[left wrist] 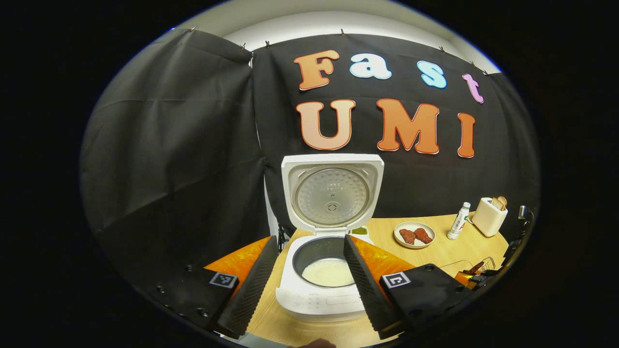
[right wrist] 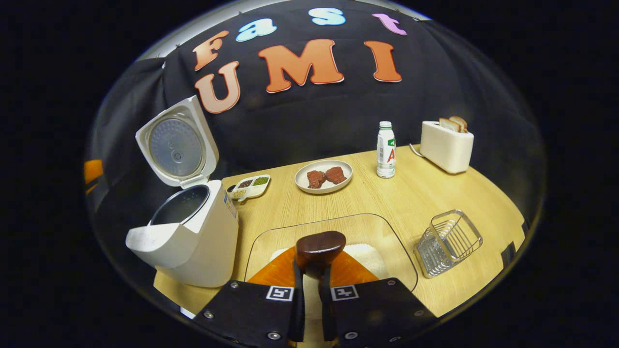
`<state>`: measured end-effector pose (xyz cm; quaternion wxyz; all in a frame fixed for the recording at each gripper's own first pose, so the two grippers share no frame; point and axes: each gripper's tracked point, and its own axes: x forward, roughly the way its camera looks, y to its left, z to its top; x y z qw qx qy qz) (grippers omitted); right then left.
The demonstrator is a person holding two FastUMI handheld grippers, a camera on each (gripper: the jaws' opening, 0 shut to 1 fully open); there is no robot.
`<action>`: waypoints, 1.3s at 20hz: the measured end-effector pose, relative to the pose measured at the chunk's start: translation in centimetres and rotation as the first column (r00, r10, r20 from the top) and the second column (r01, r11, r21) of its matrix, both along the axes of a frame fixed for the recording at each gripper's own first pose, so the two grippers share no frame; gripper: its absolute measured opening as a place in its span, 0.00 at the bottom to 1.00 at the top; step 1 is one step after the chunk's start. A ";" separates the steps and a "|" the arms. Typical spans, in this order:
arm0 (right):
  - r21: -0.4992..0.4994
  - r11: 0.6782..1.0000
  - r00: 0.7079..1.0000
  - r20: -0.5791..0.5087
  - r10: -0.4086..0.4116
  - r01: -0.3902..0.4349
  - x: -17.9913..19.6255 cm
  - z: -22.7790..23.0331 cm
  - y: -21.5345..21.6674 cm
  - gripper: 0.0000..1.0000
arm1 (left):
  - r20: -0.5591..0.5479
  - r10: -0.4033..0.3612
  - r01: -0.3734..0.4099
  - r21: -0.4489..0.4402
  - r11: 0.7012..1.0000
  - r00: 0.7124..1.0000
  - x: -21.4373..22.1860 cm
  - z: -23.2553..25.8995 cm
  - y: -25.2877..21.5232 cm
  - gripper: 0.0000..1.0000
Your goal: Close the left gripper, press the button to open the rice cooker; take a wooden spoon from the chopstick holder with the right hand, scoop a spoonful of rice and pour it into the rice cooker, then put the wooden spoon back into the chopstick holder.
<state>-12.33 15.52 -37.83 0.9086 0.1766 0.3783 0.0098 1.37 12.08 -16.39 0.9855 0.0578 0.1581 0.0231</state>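
spoon (right wrist: 320, 248) pinched by handle in right gripper (right wrist: 309, 285); rigid, light, probably slick wood; left gripper (left wrist: 309, 280) spread.

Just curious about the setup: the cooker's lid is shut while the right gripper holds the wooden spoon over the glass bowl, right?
Not quite: the cooker's lid stands open, as the right gripper view shows. The rest holds: the right gripper holds the spoon over the glass bowl.

From here I see a black cloth wall (left wrist: 184, 145) hung in creased panels behind a pale wooden table (right wrist: 387, 198). Small clips along the cloth's top edge pin it up. Above it runs a white wall or ceiling (left wrist: 338, 19), evenly lit; I can't tell which through the fisheye.
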 end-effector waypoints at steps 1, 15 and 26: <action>0.043 0.999 0.999 -0.026 -0.027 0.028 0.0 -0.1 -0.1 0.14 | 0.001 0.004 -0.004 -0.002 1.000 1.000 -0.1 0.0 0.2 0.93; 0.514 0.777 0.924 -0.303 -0.232 0.364 -0.1 -1.4 -1.6 0.14 | 0.006 0.012 -0.012 0.002 1.000 1.000 0.5 -0.1 -0.4 0.93; 0.753 0.488 0.895 -0.331 -0.298 0.441 2.8 1.0 -8.3 0.13 | 0.018 0.002 -0.002 0.015 1.000 1.000 2.0 0.5 -3.7 0.93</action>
